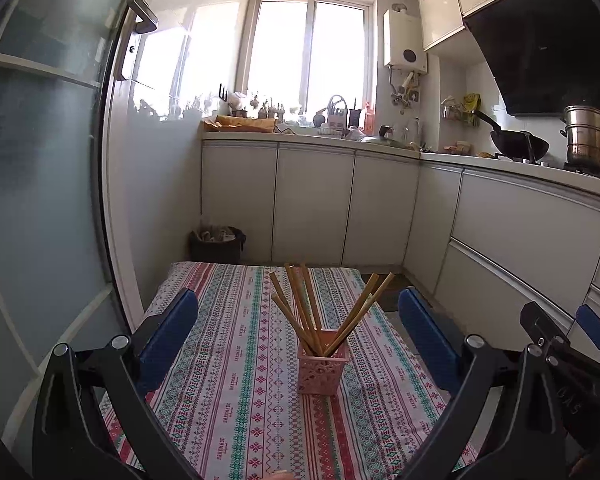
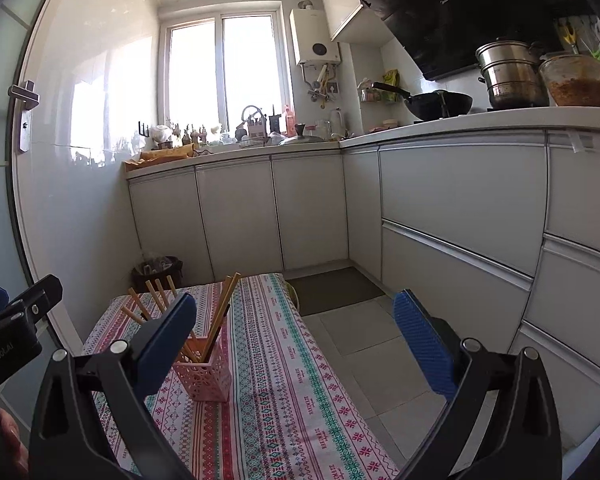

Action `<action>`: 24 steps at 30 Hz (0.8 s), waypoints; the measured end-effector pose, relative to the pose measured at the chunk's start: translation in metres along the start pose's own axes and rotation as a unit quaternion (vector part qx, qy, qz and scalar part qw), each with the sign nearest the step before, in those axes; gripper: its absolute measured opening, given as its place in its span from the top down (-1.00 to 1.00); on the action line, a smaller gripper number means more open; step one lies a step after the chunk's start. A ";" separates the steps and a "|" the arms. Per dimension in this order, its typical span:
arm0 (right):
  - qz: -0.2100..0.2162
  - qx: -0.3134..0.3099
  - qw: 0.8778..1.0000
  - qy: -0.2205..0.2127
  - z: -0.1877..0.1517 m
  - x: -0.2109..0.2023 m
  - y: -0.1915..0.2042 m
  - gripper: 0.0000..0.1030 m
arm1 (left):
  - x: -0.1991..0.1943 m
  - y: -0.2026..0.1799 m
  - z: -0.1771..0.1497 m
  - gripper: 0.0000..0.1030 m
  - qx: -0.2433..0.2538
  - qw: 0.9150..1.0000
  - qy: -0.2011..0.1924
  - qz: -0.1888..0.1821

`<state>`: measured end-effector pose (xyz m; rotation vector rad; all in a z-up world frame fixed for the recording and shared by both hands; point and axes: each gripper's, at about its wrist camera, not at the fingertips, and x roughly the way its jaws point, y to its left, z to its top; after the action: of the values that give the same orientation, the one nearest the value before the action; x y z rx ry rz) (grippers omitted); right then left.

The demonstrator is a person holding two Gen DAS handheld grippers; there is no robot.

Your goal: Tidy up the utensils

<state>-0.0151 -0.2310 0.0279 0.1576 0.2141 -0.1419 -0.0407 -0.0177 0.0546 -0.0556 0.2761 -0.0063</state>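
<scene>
A pink perforated holder (image 1: pixel 322 364) stands upright on the patterned tablecloth (image 1: pixel 240 400), with several wooden chopsticks (image 1: pixel 300 308) fanned out of its top. My left gripper (image 1: pixel 298 336) is open, its blue pads wide on either side of the holder and nearer the camera than it. In the right wrist view the same holder (image 2: pixel 204 376) and chopsticks (image 2: pixel 220 316) sit at lower left, partly behind one blue pad (image 2: pixel 166 344). My right gripper (image 2: pixel 296 340) is open and holds nothing, to the right of the holder.
White kitchen cabinets (image 1: pixel 312 204) run along the back and right under a cluttered counter with a wok (image 1: pixel 516 144) and a steel pot (image 1: pixel 590 140). A dark bin (image 1: pixel 218 244) stands beyond the table's far edge. A glass door (image 1: pixel 40 160) is close on the left.
</scene>
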 end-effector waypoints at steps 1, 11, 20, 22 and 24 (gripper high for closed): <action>0.000 0.001 1.000 -0.001 0.000 -0.001 -0.001 -0.87 | 0.000 -0.001 0.000 -0.86 0.000 1.000 0.000 -0.001; -0.004 0.005 1.000 0.003 0.000 0.001 -0.010 -0.87 | 0.001 -0.004 0.002 -0.86 -0.001 1.000 0.002 -0.001; -0.005 0.011 1.000 0.004 0.000 0.003 -0.012 -0.87 | 0.005 -0.005 0.001 -0.86 0.004 1.000 0.007 0.000; -0.004 0.014 1.000 0.005 -0.001 0.003 -0.013 -0.87 | 0.005 -0.005 0.001 -0.86 0.004 1.000 0.008 0.000; -0.004 0.015 1.000 0.005 -0.001 0.003 -0.014 -0.87 | 0.006 -0.005 0.000 -0.86 0.005 1.000 0.009 0.000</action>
<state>-0.0141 -0.2449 0.0247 0.1877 0.2222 -0.1521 -0.0347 -0.0231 0.0532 -0.0448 0.2940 -0.0075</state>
